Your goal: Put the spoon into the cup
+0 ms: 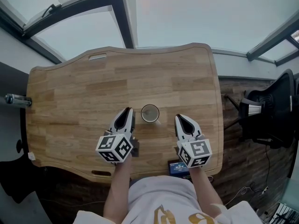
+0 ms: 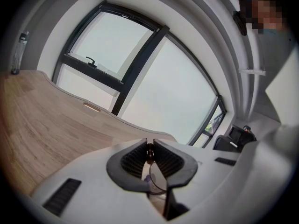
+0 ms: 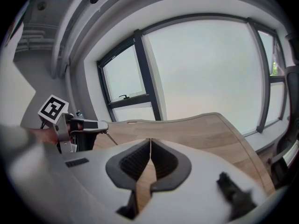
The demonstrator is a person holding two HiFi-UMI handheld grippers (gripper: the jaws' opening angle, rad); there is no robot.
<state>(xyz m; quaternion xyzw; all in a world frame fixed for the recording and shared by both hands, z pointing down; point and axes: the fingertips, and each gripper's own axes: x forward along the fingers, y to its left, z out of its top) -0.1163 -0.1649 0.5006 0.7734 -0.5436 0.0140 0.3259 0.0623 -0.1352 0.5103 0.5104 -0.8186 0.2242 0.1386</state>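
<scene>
At the near edge of the desk a small device with a lit screen is seen, just beside the person's right arm. A little farther, the left tongs and the right tongs are held above the wood, one on each side of the cup. The left tongs are closed on a thin dark piece, judged to be the spoon. In the right gripper view a slim rod is seen sticking out of their tip and pointing down toward the desk. The spoon is thus carried in the air at the left of the cup and not in it, probably so that it can be brought over the rim. The right tongs are pressed together with nothing between them, and they seem to be held aside, near enough to steady the cup if needed. The cup stands upright between the two tips and slightly beyond them, its mouth upward, so the spoon can be lowered in from above. Farther away a bottle is seen at the left edge of the desk, and a large window is behind.
</scene>
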